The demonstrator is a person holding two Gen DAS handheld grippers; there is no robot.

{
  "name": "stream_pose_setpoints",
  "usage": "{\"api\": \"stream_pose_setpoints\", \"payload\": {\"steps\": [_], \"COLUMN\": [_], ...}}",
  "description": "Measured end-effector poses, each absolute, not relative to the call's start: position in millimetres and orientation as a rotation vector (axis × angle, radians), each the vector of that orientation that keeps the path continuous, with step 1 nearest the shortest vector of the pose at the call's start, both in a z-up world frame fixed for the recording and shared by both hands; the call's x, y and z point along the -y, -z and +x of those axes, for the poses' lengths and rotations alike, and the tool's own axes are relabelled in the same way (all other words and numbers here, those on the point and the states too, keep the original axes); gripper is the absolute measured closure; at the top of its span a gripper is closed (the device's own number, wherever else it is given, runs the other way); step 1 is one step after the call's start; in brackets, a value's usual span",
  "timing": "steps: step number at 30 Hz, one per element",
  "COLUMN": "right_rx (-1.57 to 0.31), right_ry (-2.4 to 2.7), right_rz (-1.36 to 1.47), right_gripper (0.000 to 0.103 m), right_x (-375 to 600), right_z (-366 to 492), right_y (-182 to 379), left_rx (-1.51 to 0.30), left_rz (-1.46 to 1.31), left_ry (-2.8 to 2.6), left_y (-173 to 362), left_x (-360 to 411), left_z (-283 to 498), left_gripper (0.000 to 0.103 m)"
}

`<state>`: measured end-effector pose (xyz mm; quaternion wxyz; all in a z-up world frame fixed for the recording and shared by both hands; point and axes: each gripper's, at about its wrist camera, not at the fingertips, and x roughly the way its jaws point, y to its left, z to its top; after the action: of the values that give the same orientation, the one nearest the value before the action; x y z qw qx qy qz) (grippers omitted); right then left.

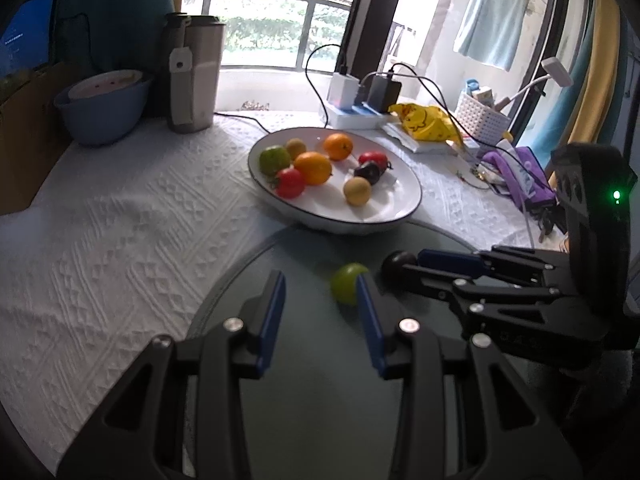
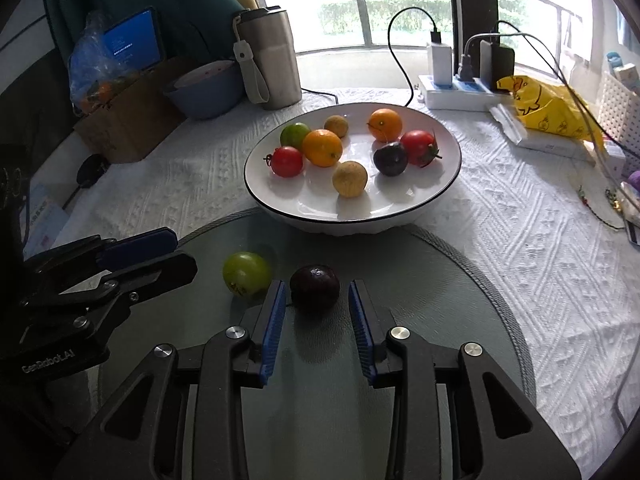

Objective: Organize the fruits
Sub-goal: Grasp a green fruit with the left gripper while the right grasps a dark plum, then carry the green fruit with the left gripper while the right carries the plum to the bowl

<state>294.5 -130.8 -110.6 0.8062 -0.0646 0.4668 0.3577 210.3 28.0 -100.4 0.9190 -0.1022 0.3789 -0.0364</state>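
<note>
A white bowl (image 2: 440, 196) holds several fruits: oranges, tomatoes, a green fruit, yellow-brown fruits and a dark plum. On the round grey-green mat (image 2: 420, 300) in front of it lie a green fruit (image 2: 245, 273) and a dark plum (image 2: 315, 287). My right gripper (image 2: 317, 300) is open, its tips either side of the plum, just behind it. My left gripper (image 1: 321, 294) is open, with the green fruit (image 1: 346, 282) just beyond its right finger. The bowl (image 1: 394, 216) and plum (image 1: 396, 261) also show in the left wrist view.
A steel tumbler (image 2: 272, 60), blue bowl (image 2: 204, 90) and cardboard box (image 2: 128, 124) stand at back left. A power strip with chargers (image 2: 456, 88), yellow bag (image 2: 548, 108) and white basket (image 2: 620, 112) sit at back right. A white textured cloth (image 2: 520, 240) covers the table.
</note>
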Motion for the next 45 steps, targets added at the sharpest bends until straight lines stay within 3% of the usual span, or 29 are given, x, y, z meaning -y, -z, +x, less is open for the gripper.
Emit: {"api": "stream_pose_setpoints", "payload": {"steps": [8, 10, 37, 45], "right_rx": [-1.011, -1.004, -0.964, -0.942], "right_ry": [-0.809, -0.813, -0.724, -0.723], "right_rz": [-0.137, -0.134, -0.059, -0.061], "right_gripper": [0.069, 0.075, 0.075, 0.074], "right_x": [127.5, 128.7, 181.7, 182.4], "right_z": [296.4, 296.2, 314.8, 314.3], "right_y": [117.8, 116.2, 105.7, 98.3], "left_rx": [-0.795, -0.800, -0.883, -0.866], "left_rz": [-0.210, -0.206, -0.117, -0.087], "left_ry": [0.077, 0.078, 0.079, 0.102], "left_y": [104.3, 105.4, 122.5, 117.3], "left_x": [-24.8, -23.0, 10.2, 14.6], "left_z": [215.4, 217.2, 245.2, 243.1], "left_gripper": [0.064, 0.064, 0.064, 0.074]}}
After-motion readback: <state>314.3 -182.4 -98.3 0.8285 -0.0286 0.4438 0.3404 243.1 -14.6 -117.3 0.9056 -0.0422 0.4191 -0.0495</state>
